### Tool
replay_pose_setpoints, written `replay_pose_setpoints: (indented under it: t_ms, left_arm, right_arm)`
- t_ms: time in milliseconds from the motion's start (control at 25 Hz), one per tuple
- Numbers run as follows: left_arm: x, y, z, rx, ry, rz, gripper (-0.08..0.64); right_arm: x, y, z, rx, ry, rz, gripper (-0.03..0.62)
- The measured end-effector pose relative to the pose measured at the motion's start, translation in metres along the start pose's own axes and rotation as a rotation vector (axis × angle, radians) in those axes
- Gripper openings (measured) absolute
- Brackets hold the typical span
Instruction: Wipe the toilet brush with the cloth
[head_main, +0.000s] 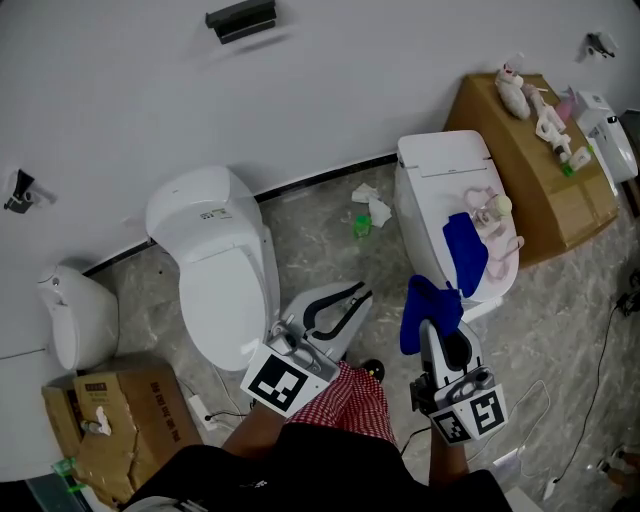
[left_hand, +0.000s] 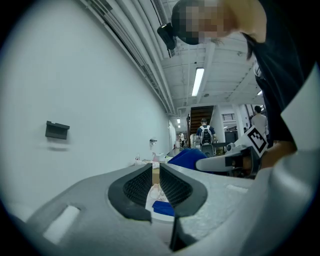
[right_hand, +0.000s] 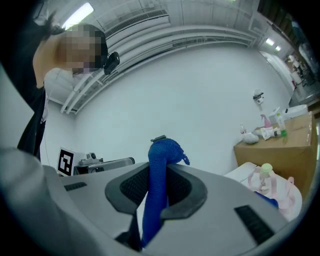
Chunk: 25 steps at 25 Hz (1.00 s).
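Cloth gripped, brush apart — wiped or not, I can't tell.
My right gripper (head_main: 440, 335) fingers clamp the blue cloth (head_main: 428, 310); left gripper (left_hand: 155, 180) fingers sit nearly together, empty. The toilet brush (head_main: 497, 212) lies on the toilet lid (head_main: 440, 175).

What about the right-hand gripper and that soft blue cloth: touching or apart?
Touching. The right gripper view shows the soft blue cloth pinched between the pads of the right gripper.
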<state>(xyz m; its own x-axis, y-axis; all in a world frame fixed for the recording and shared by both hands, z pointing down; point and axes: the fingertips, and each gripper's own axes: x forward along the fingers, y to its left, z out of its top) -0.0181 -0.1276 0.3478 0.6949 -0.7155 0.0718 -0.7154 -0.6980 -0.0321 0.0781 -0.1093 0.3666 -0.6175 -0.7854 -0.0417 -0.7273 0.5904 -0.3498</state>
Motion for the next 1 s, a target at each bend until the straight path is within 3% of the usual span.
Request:
replay_pose_setpoints:
  t_ms: [320, 760, 1000]
  left_arm:
    - [0.005, 0.000, -0.028, -0.081, 0.043, -0.039, 0.038]
    - [0.006, 0.000, -0.036, -0.046, 0.028, -0.033, 0.054]
    - [0.006, 0.005, -0.048, -0.073, 0.042, -0.025, 0.054]
  right_arm:
    - [0.005, -0.002, -0.016, 0.010, 0.018, -0.003, 0.069]
    - [0.008, -0.008, -0.029, 0.009, 0.042, -0.017, 0.069]
    - [0.011, -0.011, -0.042, 0.026, 0.058, -0.029, 0.069]
